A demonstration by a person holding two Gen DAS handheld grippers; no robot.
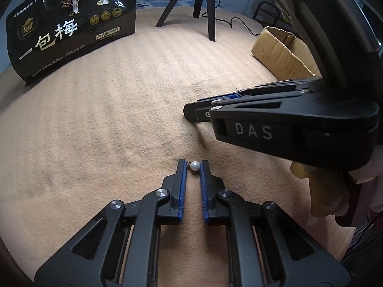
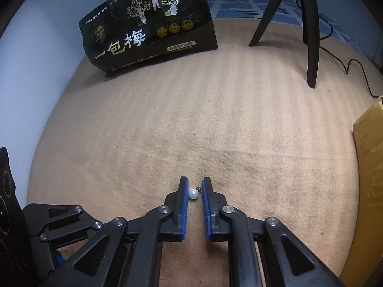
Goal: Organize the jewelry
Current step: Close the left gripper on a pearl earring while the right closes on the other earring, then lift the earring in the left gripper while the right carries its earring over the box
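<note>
**Status, tongs.** The left tongs (image 1: 193,162) are seen clamped on the left pearl (image 1: 195,166). The pearl w/ its small metal loop spans the narrow gap between the blue pads. The loop is pressed to the 9 o'clock pad and the pearl body to the 3 o'clock pad. The right tongs (image 2: 195,180) are likewise closed on the right pearl (image 2: 193,194), mirrored: body at the 9 o'clock pad, loop at the 3 o'clock pad. Both grips are judged from pad contact only. Whether the pearls are lifted off the tan cloth (image 2: 215,124) cannot be told.

**Long axis.** In each grip the pearl-to-loop axis runs 9–3 o'clock, i.e. across the gap, near the pad tips. Little pad area is engaged, so slippage on release or tilt is judged possible.

**Key relation.** A cardboard box (image 1: 282,55) is judged the likely drop point, though its inside is not shown.
- From the left tongs: box at approx. 2 o'clock, well apart, w/ the right tongs between.
- From the right tongs: box at 3 o'clock, near.
- The right side is therefore nearer and is judged first to deliver.

**Other items.** A black bag (image 2: 148,31) stands at 11 o'clock and a tripod (image 2: 308,35) at 1 o'clock. Both are well clear of the tongs.
</note>
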